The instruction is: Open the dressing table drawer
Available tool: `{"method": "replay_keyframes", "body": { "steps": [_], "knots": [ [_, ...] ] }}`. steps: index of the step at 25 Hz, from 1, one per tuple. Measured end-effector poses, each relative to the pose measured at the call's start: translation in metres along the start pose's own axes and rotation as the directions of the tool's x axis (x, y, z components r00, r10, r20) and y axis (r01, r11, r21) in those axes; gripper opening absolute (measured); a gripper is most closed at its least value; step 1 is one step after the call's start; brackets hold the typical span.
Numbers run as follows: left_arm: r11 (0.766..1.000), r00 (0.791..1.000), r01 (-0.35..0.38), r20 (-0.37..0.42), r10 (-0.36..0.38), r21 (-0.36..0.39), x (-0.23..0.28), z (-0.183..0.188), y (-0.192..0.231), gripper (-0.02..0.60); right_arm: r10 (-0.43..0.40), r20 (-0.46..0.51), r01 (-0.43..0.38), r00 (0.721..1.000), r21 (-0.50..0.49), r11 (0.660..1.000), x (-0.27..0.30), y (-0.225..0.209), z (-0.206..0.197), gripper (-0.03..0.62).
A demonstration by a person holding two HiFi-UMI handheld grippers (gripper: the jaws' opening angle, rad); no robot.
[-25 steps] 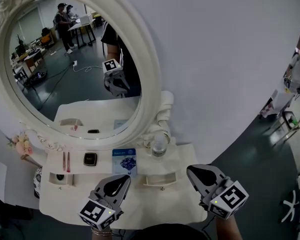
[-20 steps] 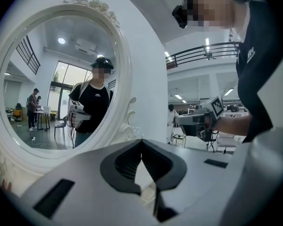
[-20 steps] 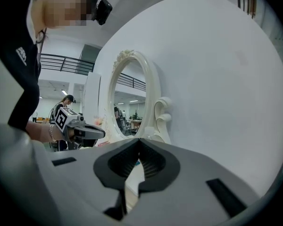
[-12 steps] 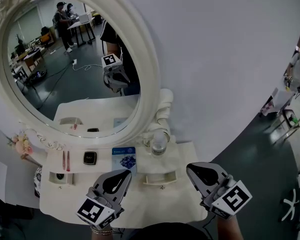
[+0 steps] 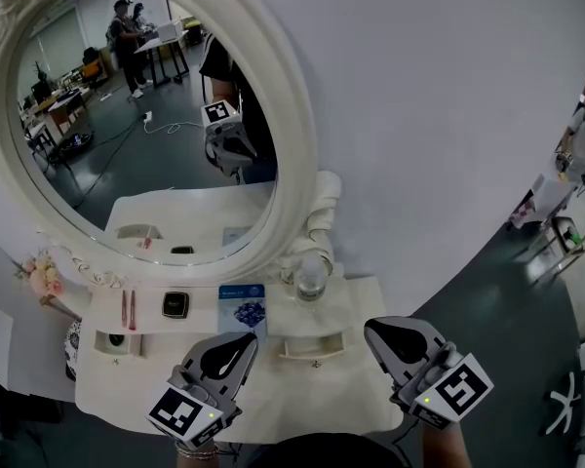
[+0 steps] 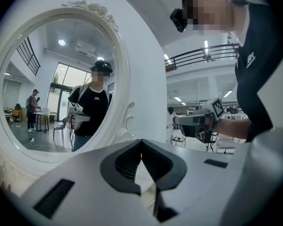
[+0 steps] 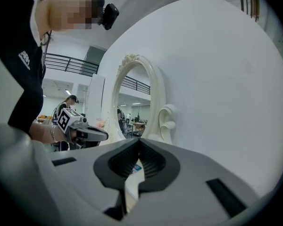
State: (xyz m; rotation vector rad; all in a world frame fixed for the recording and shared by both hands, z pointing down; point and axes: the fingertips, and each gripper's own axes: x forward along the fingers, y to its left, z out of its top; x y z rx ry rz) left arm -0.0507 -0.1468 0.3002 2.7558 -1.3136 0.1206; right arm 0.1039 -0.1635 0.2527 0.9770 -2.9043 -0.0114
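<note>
1. The fingers of my left gripper [image 5: 242,343] are pressed together with nothing between them. They hover over the white dressing-table worktop [image 5: 302,403].
2. The fingers of my right gripper [image 5: 375,331] are likewise pressed together and empty.
3. The small cream drawer with a tiny knob [image 5: 313,350] sits between my two grippers. Neither touches it, and it looks closed.
4. Behind the drawer stand a blue-and-white card [image 5: 242,311], a clear glass jar [image 5: 310,283] and a square black compact [image 5: 175,305]. They are at the foot of the oval mirror in its carved white frame [image 5: 297,164].
</note>
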Motion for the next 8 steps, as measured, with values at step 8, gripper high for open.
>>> {"method": "replay_keyframes", "body": {
  "steps": [8],
  "knots": [
    [1.000,1.000,0.005,-0.004,-0.005,0.000,-0.002,0.000,-0.003,0.018,0.014,0.022,-0.014,1.000,0.024,1.000,0.002,0.004,0.005,0.018]
  ]
}}
